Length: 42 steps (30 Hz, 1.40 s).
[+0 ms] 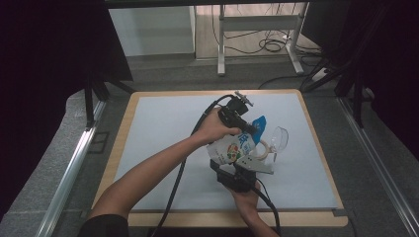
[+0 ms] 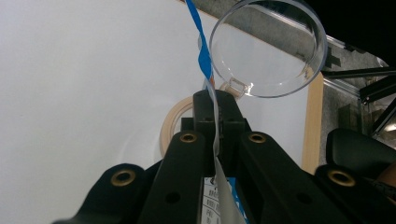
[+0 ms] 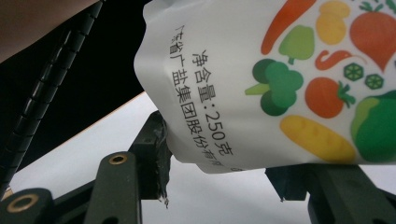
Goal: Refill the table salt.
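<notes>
A white pouch (image 1: 231, 148) printed with vegetables and topped in blue hangs tilted over the mat, held between both grippers. My left gripper (image 1: 251, 129) comes from the upper left and is shut on the pouch's thin top edge (image 2: 203, 56), which runs straight between its jaws at the left gripper (image 2: 215, 105). My right gripper (image 1: 238, 172) sits below, its jaws closed on the pouch's lower end (image 3: 280, 70) either side of the right gripper (image 3: 222, 179). Just beyond the pouch lies a clear round cup (image 1: 279, 137) (image 2: 268, 46), with a beige ring (image 1: 262, 149) (image 2: 170, 123) beside it.
A pale blue mat (image 1: 163, 138) covers the wooden table (image 1: 121, 143). Black cables trail from both grippers toward the near edge. Metal rails (image 1: 69, 173) run along both sides, and a desk frame (image 1: 257, 29) stands on the floor behind.
</notes>
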Tool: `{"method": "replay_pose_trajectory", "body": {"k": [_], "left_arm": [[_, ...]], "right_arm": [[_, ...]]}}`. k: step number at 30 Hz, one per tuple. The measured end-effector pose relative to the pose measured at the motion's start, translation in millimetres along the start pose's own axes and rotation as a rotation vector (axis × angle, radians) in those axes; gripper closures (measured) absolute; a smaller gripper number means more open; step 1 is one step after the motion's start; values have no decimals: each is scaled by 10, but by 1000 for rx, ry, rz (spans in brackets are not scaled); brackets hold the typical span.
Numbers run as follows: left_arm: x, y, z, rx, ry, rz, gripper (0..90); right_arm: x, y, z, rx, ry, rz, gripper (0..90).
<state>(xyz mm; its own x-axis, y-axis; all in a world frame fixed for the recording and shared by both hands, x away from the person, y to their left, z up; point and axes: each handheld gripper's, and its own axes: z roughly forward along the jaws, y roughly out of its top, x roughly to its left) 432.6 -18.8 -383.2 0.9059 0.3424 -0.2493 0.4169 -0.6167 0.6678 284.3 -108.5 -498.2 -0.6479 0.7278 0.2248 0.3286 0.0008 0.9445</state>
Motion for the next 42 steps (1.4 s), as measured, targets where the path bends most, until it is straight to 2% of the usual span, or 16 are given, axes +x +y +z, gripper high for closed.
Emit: {"method": "replay_pose_trajectory", "body": {"k": [42], "left_arm": [[-11, 34, -3, 16, 12, 9, 899]], "right_arm": [[11, 11, 20, -20, -6, 11, 475]]}}
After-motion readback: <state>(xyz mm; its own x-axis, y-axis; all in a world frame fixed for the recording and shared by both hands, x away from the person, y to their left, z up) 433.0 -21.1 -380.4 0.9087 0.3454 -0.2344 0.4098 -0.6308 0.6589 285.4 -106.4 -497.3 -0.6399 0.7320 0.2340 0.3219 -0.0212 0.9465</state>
